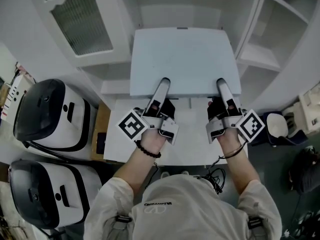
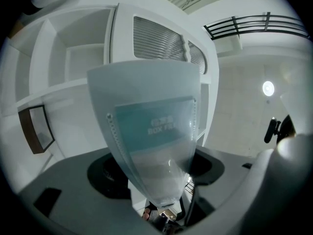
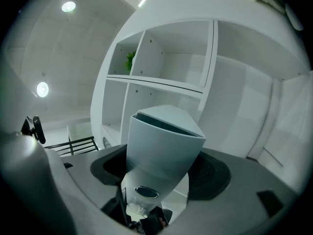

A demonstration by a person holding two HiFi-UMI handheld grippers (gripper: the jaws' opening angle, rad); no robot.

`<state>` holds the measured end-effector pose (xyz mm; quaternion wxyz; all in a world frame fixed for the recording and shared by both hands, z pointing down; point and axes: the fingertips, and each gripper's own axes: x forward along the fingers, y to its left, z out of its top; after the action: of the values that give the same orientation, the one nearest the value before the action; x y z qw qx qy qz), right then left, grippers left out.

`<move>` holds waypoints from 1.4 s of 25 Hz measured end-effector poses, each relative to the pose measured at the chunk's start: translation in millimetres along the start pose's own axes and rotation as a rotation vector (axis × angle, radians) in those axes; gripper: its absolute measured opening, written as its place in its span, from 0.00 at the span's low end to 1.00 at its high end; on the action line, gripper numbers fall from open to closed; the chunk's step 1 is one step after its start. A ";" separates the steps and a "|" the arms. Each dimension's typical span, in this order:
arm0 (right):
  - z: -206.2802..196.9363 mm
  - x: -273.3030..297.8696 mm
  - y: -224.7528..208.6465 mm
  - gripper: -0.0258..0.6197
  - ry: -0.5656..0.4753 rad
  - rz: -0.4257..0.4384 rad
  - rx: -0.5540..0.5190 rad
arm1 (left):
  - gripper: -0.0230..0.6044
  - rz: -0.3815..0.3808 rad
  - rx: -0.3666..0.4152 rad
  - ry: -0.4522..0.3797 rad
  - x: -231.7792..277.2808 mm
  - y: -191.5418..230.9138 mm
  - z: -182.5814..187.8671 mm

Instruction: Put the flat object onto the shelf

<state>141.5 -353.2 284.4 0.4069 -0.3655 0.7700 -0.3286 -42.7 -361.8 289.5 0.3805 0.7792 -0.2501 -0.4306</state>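
A flat pale blue box file point(image 1: 184, 59) is held level in front of me, above a white table point(image 1: 119, 145). My left gripper point(image 1: 163, 82) is shut on its near edge at the left, and my right gripper point(image 1: 220, 83) is shut on the same edge at the right. In the left gripper view the file point(image 2: 151, 126) rises between the jaws and shows a printed label. Its open end point(image 3: 164, 141) stands between the jaws in the right gripper view. The file hides both grippers' pads.
White open shelving point(image 1: 260, 54) stands at the right, also in the right gripper view as compartments point(image 3: 161, 77). A cabinet door with ribbed glass point(image 1: 80, 19) is at the upper left. Two black and white appliances point(image 1: 47, 114) point(image 1: 45, 194) sit at the left. Cables point(image 1: 215, 174) hang near my body.
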 end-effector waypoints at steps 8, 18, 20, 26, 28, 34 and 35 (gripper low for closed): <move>10.2 33.6 -15.7 0.59 0.002 -0.034 0.002 | 0.56 0.028 -0.036 -0.006 25.2 21.9 12.7; 14.1 39.4 -38.7 0.59 -0.027 -0.073 0.058 | 0.56 0.070 -0.021 0.017 42.1 35.2 14.8; 14.8 39.3 -40.5 0.59 -0.032 -0.078 0.062 | 0.56 0.068 -0.015 0.020 44.2 36.6 15.0; 30.9 68.4 -49.7 0.59 -0.026 -0.101 0.072 | 0.56 0.093 -0.016 0.016 74.6 47.9 26.2; 32.7 74.2 -52.0 0.59 -0.023 -0.107 0.074 | 0.56 0.104 -0.002 0.013 78.7 54.1 30.3; 38.0 87.0 -57.9 0.60 -0.022 -0.123 0.086 | 0.56 0.086 -0.016 -0.003 93.3 55.9 35.9; 38.8 88.6 -58.5 0.60 -0.022 -0.125 0.088 | 0.56 0.097 -0.011 -0.002 93.7 57.5 36.4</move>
<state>156.8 -465.1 279.6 0.4098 -0.3982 0.7259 -0.3829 -30.4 -476.4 278.6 0.4051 0.7638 -0.2853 -0.4137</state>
